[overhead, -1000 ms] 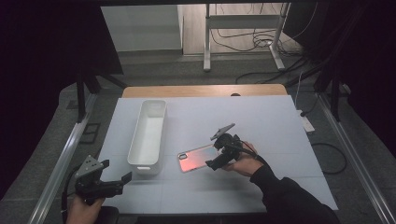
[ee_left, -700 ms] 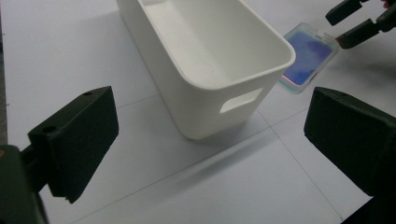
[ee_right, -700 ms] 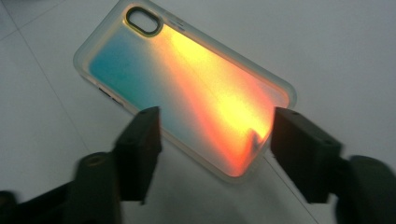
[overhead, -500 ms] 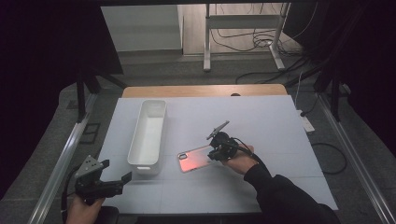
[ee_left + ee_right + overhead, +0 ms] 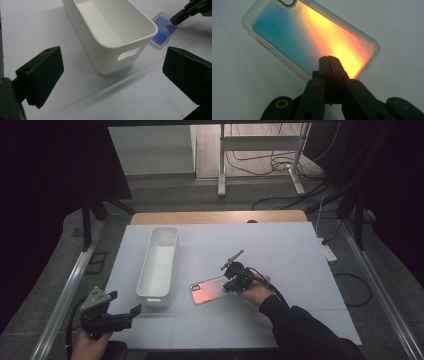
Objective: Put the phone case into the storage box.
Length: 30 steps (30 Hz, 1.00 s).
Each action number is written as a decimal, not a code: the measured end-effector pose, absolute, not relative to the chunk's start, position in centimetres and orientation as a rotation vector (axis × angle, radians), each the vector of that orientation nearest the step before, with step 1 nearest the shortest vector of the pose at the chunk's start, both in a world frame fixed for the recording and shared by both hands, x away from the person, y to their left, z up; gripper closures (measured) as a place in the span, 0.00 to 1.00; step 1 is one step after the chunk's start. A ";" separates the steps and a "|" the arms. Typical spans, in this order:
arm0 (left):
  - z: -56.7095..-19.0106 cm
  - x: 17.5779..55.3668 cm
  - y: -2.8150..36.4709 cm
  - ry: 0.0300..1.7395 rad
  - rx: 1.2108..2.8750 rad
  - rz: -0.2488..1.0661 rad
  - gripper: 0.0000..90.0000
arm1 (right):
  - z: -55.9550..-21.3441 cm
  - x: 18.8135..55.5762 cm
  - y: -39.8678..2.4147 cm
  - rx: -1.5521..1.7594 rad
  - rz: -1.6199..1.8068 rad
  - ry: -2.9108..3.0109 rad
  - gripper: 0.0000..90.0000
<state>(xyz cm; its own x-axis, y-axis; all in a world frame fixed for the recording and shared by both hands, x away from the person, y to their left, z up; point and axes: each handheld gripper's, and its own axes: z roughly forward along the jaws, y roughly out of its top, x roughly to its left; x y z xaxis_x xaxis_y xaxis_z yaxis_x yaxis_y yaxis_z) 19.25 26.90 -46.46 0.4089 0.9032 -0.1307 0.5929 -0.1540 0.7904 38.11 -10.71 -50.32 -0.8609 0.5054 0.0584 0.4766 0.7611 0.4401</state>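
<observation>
A phone case with an orange-to-blue sheen lies flat on the white table, just right of a white bin. My right gripper is shut, its joined tips resting on the case's near end with nothing between the jaws. In the right gripper view the closed tips sit over the case near its orange edge. My left gripper hovers open at the table's front left corner. In the left gripper view its jaws stand wide apart facing the bin, with the case and the right gripper beyond.
The long white bin has nothing inside and a handle slot in its near end. The white tabletop stretches bare to the right and back, ending in a wooden strip. Metal rails run along both sides.
The right gripper's jaws have closed together and its tip has shifted slightly left onto the case's end. The left gripper, the bin and the case have stayed put.
</observation>
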 end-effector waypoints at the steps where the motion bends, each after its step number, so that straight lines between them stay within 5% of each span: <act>1: -46.5 19.3 26.9 1.284 1.856 0.483 0.05 | -50.4 38.0 -10.6 0.804 0.686 2.884 1.00; 30: -46.4 19.3 26.8 1.284 1.864 0.488 0.05 | -50.5 35.2 -10.8 0.732 0.701 2.949 1.00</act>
<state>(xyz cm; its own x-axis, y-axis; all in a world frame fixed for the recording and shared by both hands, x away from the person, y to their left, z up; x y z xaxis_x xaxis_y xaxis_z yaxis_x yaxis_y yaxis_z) 19.33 26.79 -46.44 0.4095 0.9039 -0.1235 0.5940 -0.1614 0.7881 35.24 -10.76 -50.48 -0.8895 0.4492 0.0836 0.4387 0.7886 0.4308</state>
